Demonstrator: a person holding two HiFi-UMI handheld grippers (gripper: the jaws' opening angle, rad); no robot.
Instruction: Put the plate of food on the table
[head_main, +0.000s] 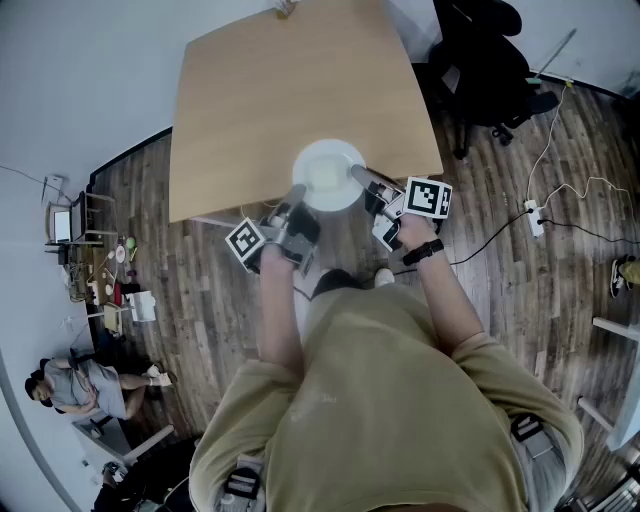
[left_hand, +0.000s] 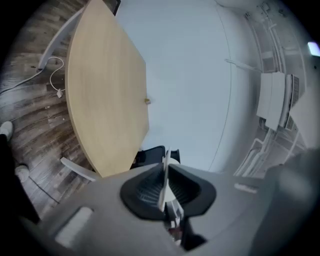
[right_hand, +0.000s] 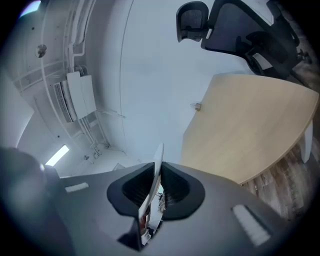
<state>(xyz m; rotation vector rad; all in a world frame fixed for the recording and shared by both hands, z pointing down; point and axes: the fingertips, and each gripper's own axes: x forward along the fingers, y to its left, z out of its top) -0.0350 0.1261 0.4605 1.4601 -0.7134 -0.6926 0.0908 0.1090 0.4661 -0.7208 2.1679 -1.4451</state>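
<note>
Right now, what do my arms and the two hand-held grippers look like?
The left hand-held gripper and the right hand-held gripper are grey, with black ribbed pads and a cube of black-and-white square markers each. A dark wristband circles the right wrist. The person wears a tan short-sleeved shirt.

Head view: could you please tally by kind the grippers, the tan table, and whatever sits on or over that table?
Grippers: 2, the left gripper and the right gripper, each shut on the plate's rim
White plate: 1
Tan table: 1
Small item at the table's far edge, too small to identify: 1
Total: 5
</note>
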